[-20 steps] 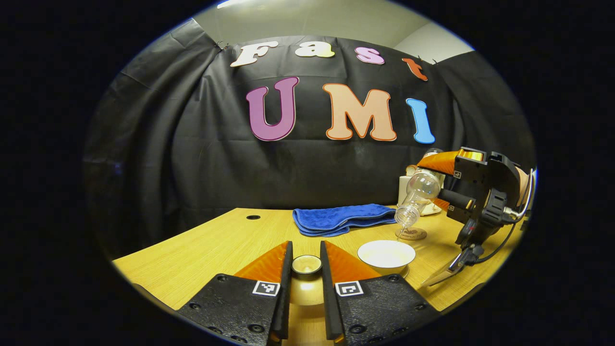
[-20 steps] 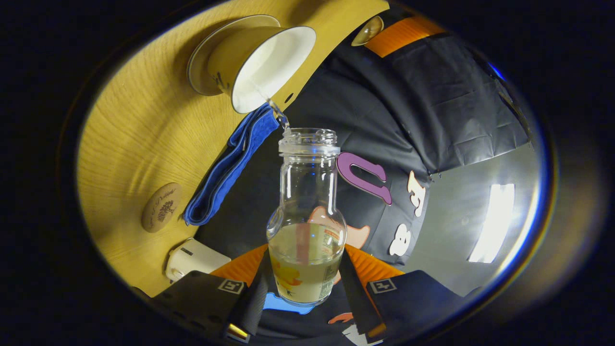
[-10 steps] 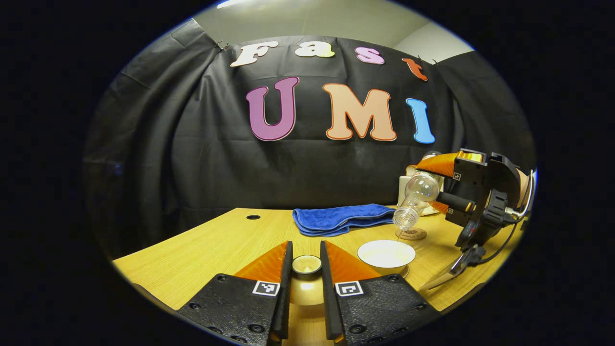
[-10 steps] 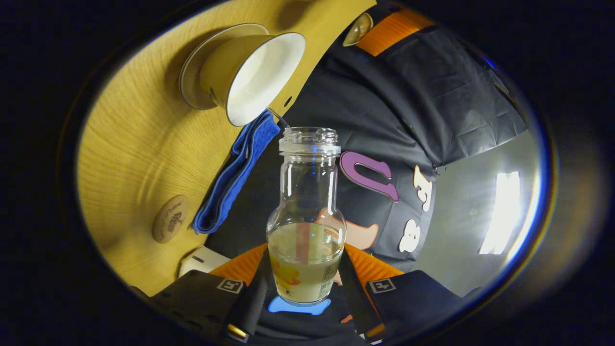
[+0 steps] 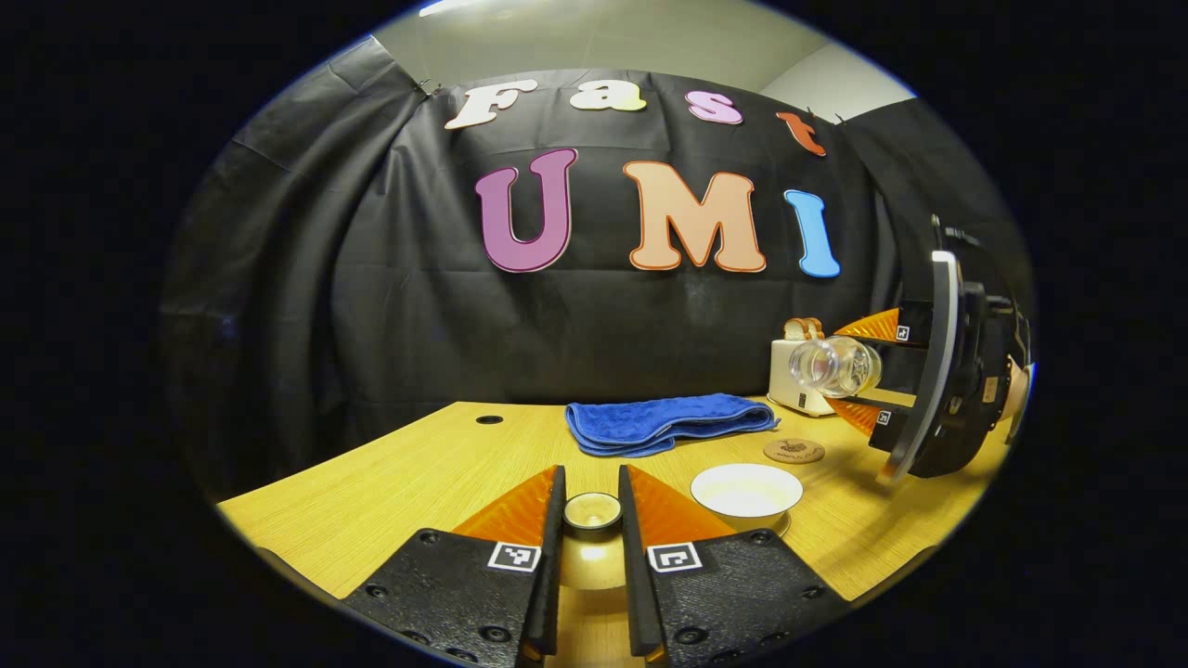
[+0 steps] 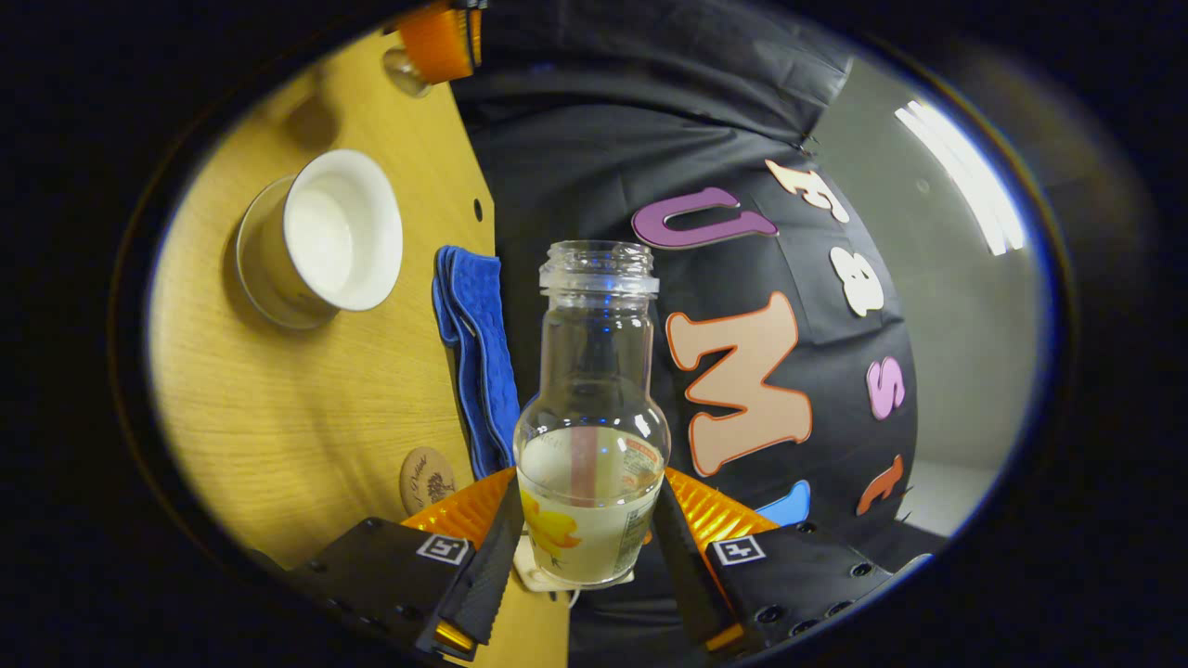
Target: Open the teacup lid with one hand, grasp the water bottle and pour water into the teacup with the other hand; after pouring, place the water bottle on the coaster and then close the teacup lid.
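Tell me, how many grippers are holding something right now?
2. The left gripper pinches the teacup lid low over the table; the right gripper clamps the water bottle.

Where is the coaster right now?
In the left gripper view the coaster lies bare on the table, right of the blue towel, behind the teacup.

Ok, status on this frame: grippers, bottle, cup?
Left gripper shut on lid. Right gripper shut on water bottle, no stream now. Teacup uncovered; coaster bare, path open.
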### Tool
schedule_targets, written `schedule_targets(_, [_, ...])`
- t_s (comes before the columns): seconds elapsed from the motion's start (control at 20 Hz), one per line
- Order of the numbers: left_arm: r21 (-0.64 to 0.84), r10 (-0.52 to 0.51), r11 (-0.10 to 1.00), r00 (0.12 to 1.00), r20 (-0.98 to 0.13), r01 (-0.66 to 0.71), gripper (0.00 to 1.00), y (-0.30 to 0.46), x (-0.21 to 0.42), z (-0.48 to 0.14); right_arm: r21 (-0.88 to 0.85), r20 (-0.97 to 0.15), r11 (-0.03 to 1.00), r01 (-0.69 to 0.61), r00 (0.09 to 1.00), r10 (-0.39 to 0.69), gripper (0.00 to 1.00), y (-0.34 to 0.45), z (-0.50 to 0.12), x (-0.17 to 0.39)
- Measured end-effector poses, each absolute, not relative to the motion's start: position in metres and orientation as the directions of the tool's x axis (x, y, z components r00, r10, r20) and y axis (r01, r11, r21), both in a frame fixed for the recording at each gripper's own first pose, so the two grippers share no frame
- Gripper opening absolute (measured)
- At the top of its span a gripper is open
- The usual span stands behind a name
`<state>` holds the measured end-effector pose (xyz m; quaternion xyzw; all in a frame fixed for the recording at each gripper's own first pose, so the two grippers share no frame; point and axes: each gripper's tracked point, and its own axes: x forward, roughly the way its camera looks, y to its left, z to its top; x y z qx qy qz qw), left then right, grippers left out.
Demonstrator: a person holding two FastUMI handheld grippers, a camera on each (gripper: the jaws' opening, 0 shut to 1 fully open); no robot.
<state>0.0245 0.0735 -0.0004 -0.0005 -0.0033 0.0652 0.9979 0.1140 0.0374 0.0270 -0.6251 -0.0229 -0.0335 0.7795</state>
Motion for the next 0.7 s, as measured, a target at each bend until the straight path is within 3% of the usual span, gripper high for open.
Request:
schedule_targets(0.35, [-0.001,0.132,0.991,0.991,0.006,-0.132,0.27,0.074,0.025,-0.001,-0.725,0.012,0.687,0.051,0.998,-0.062,0.79,0.021,0.028,0.118])
schedule_targets(0.5, [-0.001,0.131,0.991,0.991,0.007,-0.131,0.27,0.074,0.025,0.0,-0.57,-0.023,0.82,0.057,0.996,-0.085,0.77,0.01,0.021,0.125])
schedule_targets(0.7, [-0.001,0.132,0.991,0.991,0.007,-0.132,0.27,0.074,0.025,-0.001,-0.393,-0.074,0.919,0.042,0.994,-0.077,0.78,-0.001,0.008,0.14])
